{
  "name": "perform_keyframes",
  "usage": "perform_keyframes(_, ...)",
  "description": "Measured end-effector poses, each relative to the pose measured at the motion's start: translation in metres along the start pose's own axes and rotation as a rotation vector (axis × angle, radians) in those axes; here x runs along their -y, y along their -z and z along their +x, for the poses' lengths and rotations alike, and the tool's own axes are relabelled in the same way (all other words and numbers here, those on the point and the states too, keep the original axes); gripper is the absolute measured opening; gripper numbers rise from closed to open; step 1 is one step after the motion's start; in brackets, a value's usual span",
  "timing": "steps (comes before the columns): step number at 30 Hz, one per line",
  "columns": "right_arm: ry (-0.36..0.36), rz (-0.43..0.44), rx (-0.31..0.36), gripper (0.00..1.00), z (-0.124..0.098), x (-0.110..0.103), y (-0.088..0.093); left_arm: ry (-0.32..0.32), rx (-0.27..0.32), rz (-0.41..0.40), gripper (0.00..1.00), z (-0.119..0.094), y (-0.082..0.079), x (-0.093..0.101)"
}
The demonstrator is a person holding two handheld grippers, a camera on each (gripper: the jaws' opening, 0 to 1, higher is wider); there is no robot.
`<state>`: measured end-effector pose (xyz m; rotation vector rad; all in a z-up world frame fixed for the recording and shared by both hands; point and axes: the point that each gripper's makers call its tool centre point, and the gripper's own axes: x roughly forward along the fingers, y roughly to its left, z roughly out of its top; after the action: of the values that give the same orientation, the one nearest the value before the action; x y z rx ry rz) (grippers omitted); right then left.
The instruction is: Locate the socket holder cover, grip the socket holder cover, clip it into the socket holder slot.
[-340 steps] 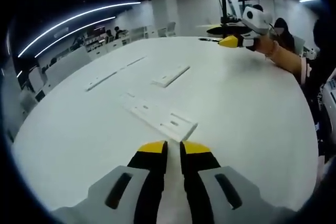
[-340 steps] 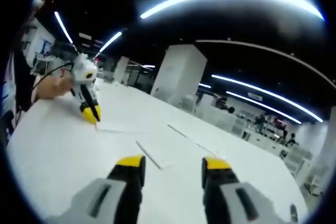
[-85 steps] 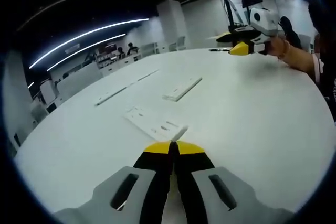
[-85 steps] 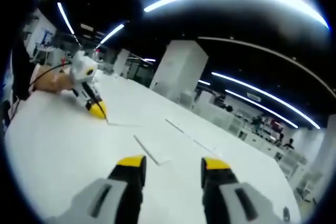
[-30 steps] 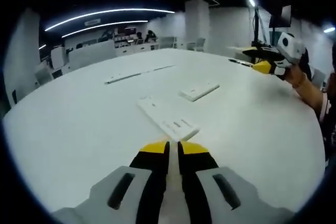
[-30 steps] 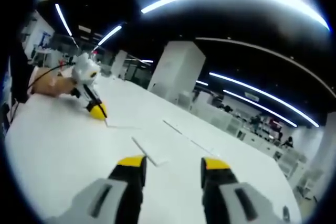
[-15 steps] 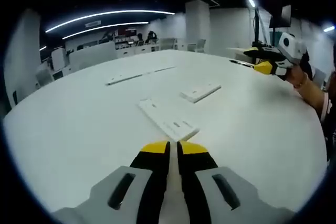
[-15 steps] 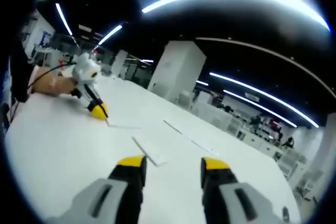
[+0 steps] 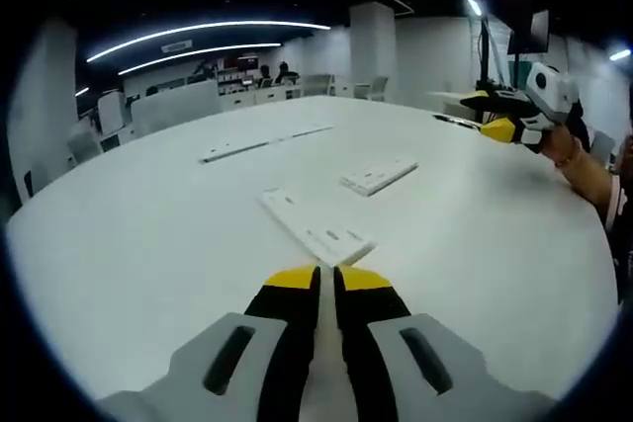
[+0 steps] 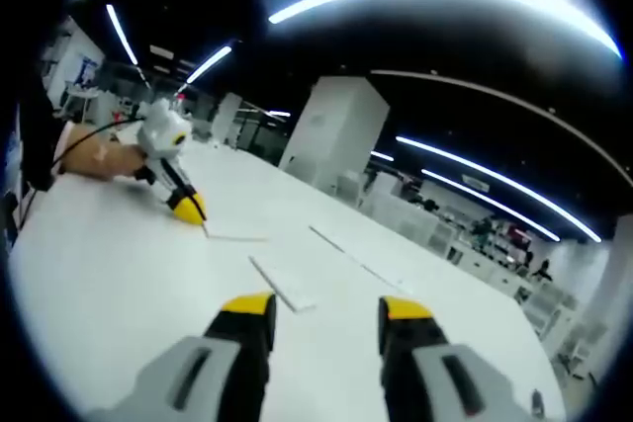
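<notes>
While the left gripper [image 9: 326, 279] is hovering just short of the near end of the socket holder [image 9: 315, 228], its jaws are sitting nearly pressed together, a thin white strip showing between them that I can't identify. A shorter white piece [image 9: 378, 175], possibly the socket holder cover, is lying beyond on the white table [image 9: 148, 244]. The right gripper [image 10: 321, 308] is hanging spread and empty above the table. By my reading, the clipping is not visibly done, and which piece is the cover is not certain.
</notes>
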<state>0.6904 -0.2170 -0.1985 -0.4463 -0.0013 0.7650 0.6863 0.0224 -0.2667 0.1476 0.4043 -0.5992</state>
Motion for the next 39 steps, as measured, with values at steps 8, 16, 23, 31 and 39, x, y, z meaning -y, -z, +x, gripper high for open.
perform_keyframes(8,-0.001,-0.002,0.0,0.43,-0.0001,-0.001,0.0001,-0.005,0.003,0.014,0.07,0.0013,0.0002,-0.0001)
perform_keyframes(16,0.002,0.0,0.001,0.43,-0.0008,-0.0001,0.0,-0.006,0.006,0.016,0.07,0.001,0.0014,0.0014)
perform_keyframes(23,0.005,0.003,-0.001,0.43,-0.001,0.0006,0.0009,-0.009,0.005,0.018,0.07,0.0009,0.0019,0.0017)
perform_keyframes(31,0.005,0.005,-0.004,0.43,-0.0006,0.001,0.0018,-0.004,0.011,0.021,0.07,0.0029,0.0004,-0.0006)
perform_keyframes(39,0.004,0.007,-0.006,0.43,-0.0007,0.0013,0.003,-0.002,0.014,0.024,0.07,0.0046,-0.0007,0.0)
